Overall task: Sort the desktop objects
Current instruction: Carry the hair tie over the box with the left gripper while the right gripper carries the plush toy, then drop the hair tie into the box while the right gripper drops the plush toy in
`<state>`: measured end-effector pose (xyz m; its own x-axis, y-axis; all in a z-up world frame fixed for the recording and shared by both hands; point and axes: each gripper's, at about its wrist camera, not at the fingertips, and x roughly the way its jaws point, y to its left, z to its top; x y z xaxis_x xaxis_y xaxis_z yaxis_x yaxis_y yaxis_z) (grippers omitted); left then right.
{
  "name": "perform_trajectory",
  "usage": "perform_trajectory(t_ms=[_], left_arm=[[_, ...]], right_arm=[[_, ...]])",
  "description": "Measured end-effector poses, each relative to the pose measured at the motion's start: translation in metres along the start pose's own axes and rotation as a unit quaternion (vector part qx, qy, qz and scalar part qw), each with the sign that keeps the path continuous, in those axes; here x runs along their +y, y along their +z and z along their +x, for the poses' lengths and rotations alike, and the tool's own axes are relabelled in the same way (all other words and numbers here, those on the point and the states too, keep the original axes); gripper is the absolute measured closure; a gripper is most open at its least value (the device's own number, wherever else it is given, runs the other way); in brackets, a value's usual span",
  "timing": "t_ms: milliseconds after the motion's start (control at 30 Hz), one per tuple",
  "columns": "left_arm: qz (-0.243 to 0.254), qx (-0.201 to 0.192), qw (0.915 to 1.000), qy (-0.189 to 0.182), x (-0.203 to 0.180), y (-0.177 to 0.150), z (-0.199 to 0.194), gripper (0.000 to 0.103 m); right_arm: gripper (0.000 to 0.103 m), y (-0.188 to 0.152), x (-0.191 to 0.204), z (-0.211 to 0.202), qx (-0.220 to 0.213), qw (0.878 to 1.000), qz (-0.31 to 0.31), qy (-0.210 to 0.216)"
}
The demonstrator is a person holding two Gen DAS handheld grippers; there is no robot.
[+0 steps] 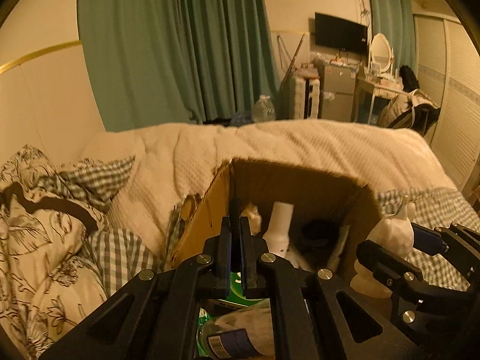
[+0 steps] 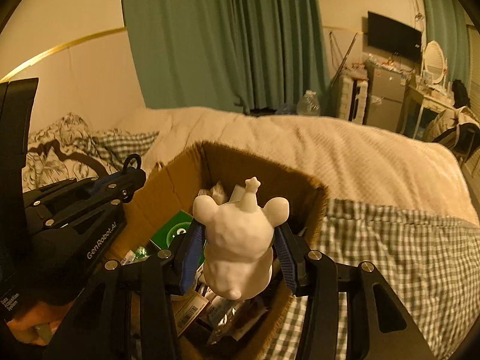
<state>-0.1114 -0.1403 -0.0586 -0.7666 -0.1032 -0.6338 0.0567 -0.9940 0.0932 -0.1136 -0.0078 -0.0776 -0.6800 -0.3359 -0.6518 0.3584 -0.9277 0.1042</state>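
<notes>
Your right gripper (image 2: 238, 253) is clamped on a white bear figurine (image 2: 238, 240), holding it over the open cardboard box (image 2: 168, 186) on the bed (image 2: 375, 162). Your left gripper (image 1: 235, 234) has its fingers pressed together around something thin and dark, just above the box, where a white bottle (image 1: 280, 225) stands.

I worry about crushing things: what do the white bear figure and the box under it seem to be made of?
White bear figure: looks like hard matte plaster or resin, with a lumpy, unglazed surface; which one is unclear. Box: brown corrugated cardboard, with ragged torn edges, dull and uncoated.
</notes>
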Motion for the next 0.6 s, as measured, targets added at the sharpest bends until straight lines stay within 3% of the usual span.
perform_trajectory(t_ms=[333,400,500,567,600], left_arm=[[0.011,0.042,0.9989,0.016,0.003,-0.01,0.032,0.097],[0.012,0.041,0.999,0.017,0.003,-0.008,0.029,0.092],[0.01,0.034,0.9992,0.021,0.005,-0.004,0.021,0.071],[0.002,0.02,0.9996,0.022,0.008,0.0,0.009,0.045],[-0.003,0.008,0.9997,0.024,0.01,0.003,-0.001,0.044]], right_arm=[[0.057,-0.015,-0.008,0.042,0.038,0.999,0.018,0.015],[0.053,-0.014,-0.007,0.042,0.038,0.999,0.019,0.011],[0.047,-0.01,-0.006,0.032,0.028,0.999,0.024,0.009],[0.046,-0.006,-0.005,0.022,0.021,1.0,0.022,0.005],[0.046,-0.004,-0.005,0.016,0.017,1.0,0.02,0.002]])
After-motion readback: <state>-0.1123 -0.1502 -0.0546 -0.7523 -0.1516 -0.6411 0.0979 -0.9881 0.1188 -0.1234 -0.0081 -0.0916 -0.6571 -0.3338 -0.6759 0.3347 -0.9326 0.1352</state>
